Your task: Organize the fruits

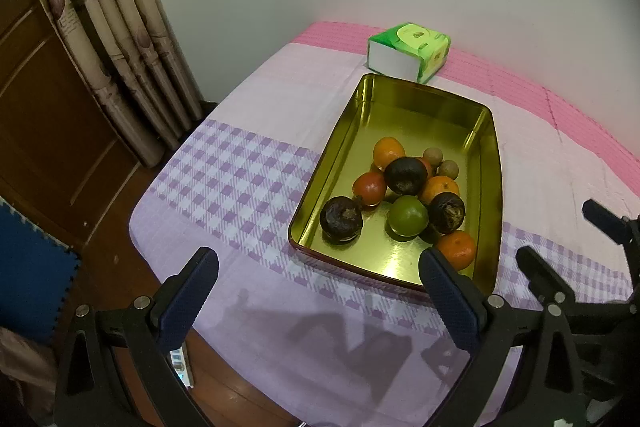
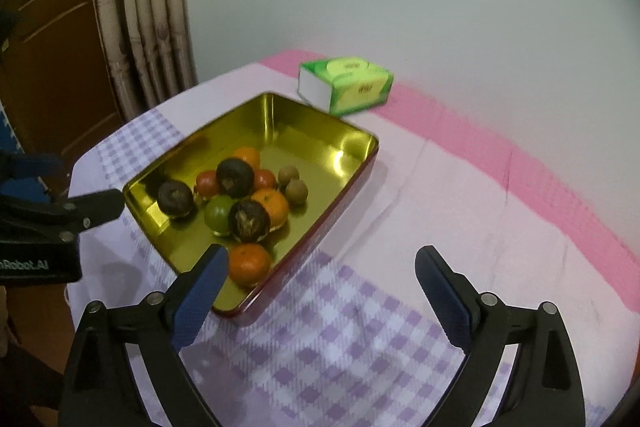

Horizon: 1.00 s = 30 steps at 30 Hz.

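Gold tin tray (image 1: 486, 187) sits on a checked purple-and-pink cloth (image 1: 248, 179), centre-right of the left wrist view, centre-left of the right wrist view. All fruit is inside the tray, bunched at its near end: three dark mangosteens (image 1: 341, 219), oranges (image 1: 457, 249), a green fruit (image 1: 408, 216), red fruit (image 1: 369, 188), two small brown round fruits (image 1: 433, 156) toward the back. Far half of the tray is bare.

Left gripper (image 1: 318, 291) at the bottom of its frame, jaws wide, nothing between them, hanging over cloth just before the tray's near rim. Right gripper (image 2: 322, 277) at the bottom of its frame, jaws wide and empty; its left finger overlaps the tray's near corner beside an orange, contact unclear.

Green tissue pack (image 2: 346, 85) lies behind the tray, upper centre. Curtain (image 1: 108, 27) upper left.
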Available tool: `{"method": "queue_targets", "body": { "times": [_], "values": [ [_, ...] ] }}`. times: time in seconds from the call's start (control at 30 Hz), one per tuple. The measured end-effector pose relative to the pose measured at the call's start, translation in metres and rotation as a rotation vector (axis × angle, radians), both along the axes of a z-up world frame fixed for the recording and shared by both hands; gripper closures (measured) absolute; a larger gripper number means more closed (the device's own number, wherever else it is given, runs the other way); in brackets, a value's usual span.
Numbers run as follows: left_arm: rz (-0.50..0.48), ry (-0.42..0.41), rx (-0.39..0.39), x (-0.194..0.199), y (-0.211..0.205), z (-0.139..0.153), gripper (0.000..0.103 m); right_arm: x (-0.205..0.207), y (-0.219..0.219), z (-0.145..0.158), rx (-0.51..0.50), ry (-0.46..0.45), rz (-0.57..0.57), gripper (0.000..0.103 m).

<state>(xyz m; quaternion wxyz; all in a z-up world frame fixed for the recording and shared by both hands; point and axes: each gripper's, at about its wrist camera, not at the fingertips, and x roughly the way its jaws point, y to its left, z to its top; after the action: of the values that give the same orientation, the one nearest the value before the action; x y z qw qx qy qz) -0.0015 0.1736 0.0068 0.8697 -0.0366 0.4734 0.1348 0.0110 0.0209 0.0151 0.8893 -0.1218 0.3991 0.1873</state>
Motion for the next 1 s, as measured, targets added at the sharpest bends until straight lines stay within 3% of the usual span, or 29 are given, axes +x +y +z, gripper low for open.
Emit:
{"method": "queue_targets", "body": {
  "times": [1.0],
  "values": [
    [0.000, 0.021, -0.004, 0.000, 0.001, -0.008, 0.003, -0.007, 0.014, -0.016, -0.018, 0.054, 0.054, 0.009]
  ]
}}
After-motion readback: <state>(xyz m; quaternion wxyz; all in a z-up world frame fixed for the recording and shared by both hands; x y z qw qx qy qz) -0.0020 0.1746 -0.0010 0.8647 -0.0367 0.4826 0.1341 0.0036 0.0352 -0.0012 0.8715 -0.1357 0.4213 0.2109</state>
